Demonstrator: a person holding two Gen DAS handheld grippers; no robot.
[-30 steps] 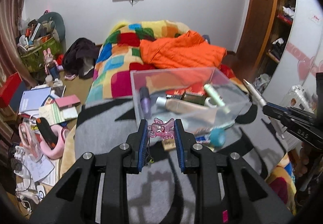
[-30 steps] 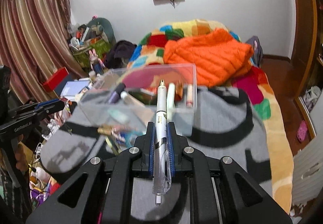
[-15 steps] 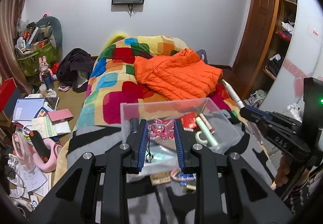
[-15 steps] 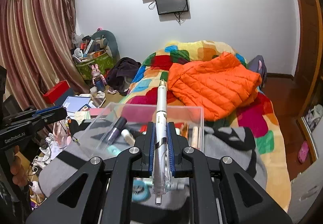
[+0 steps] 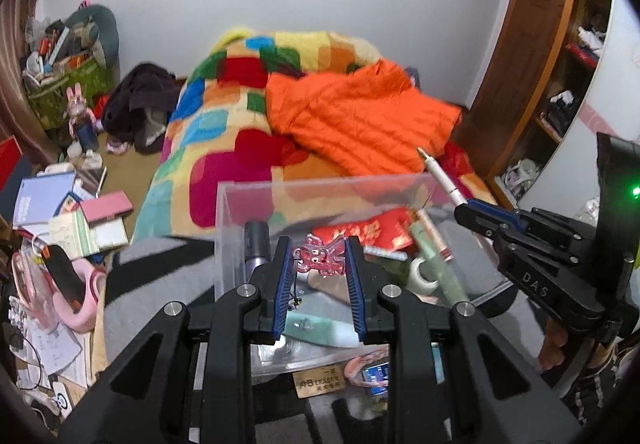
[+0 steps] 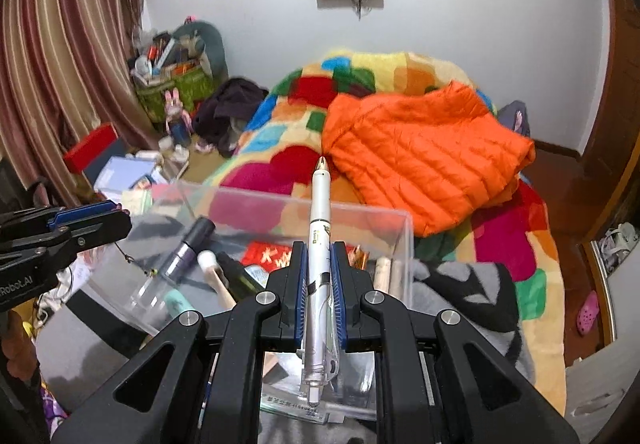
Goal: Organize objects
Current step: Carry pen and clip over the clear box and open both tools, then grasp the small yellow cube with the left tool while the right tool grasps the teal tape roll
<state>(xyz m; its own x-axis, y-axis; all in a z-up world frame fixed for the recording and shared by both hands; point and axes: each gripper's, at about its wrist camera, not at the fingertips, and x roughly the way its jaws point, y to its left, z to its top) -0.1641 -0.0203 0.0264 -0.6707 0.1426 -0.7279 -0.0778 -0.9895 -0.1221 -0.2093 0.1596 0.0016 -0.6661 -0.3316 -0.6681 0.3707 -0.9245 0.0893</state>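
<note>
1. The left claw is clamped on a pink charm, a small flat figure with a thin cord hanging below it. It hangs over the open top of the clear box.
2. The right claw is clamped on a white pen, held along the fingers with its tip pointing forward past the box's far wall.
3. The box sits on a grey blanket on the bed, and it already holds a purple tube, a red packet, a tape roll and other small items.
4. The charm looks light and rubbery, so I judge it will flex between the pads. Its cord may snag on a finger at release. A grip across the body, as now, suits it best.
5. The pen is stiff, smooth and light. It is held near mid-barrel, which keeps it from pivoting. Its glossy barrel could slip if the grip eases off slowly.
6. Neither item seems fragile, and a short drop into the box should do no harm.
7. Whether the charm is over free floor inside the box is hard to tell, as the claw hides what lies beneath it.
</note>
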